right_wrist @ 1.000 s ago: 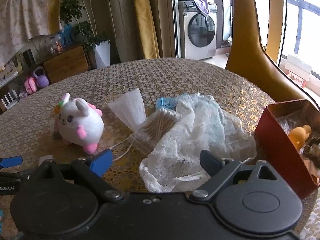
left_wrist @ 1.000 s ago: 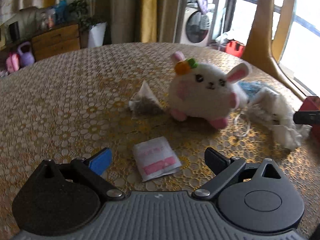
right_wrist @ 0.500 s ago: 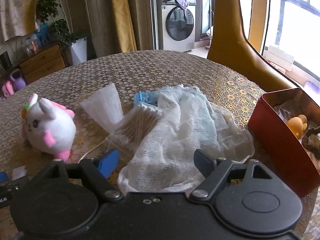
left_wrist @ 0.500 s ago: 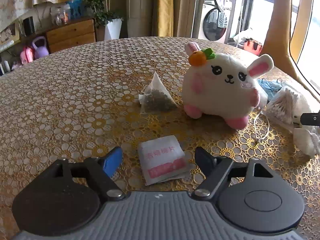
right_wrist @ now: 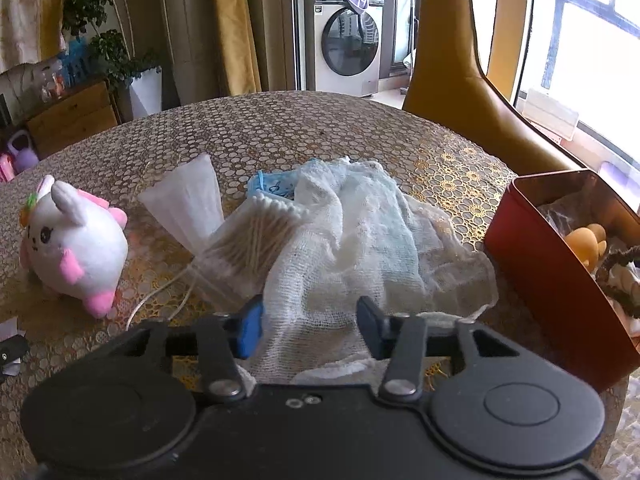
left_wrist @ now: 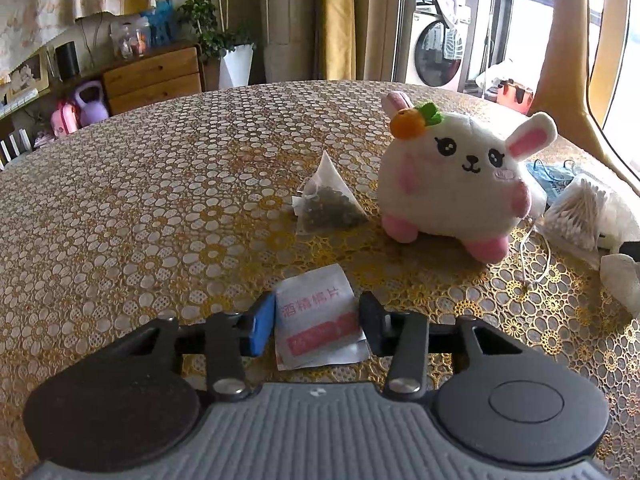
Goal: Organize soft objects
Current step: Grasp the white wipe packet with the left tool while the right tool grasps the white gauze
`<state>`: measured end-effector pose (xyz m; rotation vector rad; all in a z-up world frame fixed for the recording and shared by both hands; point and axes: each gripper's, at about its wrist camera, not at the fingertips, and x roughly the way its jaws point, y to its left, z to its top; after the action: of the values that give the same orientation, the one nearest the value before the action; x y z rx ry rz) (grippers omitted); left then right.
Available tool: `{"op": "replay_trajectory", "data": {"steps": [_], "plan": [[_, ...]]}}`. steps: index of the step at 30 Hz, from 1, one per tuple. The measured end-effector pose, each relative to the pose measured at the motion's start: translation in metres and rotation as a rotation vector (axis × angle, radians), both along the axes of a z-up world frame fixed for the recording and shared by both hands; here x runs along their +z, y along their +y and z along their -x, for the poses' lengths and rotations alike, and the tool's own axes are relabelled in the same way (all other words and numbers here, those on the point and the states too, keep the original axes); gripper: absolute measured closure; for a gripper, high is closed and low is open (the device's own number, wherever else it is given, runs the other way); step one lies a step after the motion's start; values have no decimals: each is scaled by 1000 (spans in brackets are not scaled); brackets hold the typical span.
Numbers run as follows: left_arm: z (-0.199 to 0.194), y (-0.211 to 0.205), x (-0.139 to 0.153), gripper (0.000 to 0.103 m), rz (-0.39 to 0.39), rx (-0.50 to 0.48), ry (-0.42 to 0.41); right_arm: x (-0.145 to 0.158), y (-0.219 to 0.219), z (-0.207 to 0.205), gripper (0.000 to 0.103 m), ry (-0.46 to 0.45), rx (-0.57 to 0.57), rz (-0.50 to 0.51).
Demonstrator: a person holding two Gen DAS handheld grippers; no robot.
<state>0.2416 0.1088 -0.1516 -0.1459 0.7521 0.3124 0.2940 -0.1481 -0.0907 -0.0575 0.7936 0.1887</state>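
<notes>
Gauze cloth [right_wrist: 360, 248]: a crumpled white heap on the tabletop [right_wrist: 280, 128], its near edge lying between the fingers of the right gripper [right_wrist: 310, 326].
Right gripper: its fingers have just been closing and now stand narrow against the folds on both sides; the blue pad [right_wrist: 250, 326] touches the cloth, but whether it is truly clamped I cannot tell.
Wipe sachet [left_wrist: 318, 318]: a flat white packet with a pink band, lying on the tabletop between the fingers of the left gripper [left_wrist: 318, 326].
Left gripper: its fingers have just been closing and now sit right at the sachet's two edges; a firm pinch cannot be confirmed.
Plush bunny [left_wrist: 456, 180]: upright beyond the sachet, an orange bobble on its head.
Tea bag [left_wrist: 330, 206]: a pyramid just left of the bunny.
Cotton swabs [right_wrist: 256, 240]: a clear pouch partly under the cloth.
Red tin [right_wrist: 560, 276]: open, right of the cloth, holding small items.
</notes>
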Motion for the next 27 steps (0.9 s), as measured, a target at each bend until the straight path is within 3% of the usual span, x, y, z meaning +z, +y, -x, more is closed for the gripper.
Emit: {"op": "replay_trajectory", "data": {"steps": [3,6,9,16,27], "plan": [[3,0,2,61,8,0,-4,0,-6,1,69,4,-6,-19],[4,3,3,62,24,0,-4,1,-11,4,88,1,-4,-27],[6,6,6,64,38,7,-10,6,-19,8,96,-22,-8,-40],[13,10,15,64,54,12,-21,27,-37,20,99,-94,2,-70],[32,0,43,64,53,-30,-62,84,-57,52,100,-250,64,-101]]}}
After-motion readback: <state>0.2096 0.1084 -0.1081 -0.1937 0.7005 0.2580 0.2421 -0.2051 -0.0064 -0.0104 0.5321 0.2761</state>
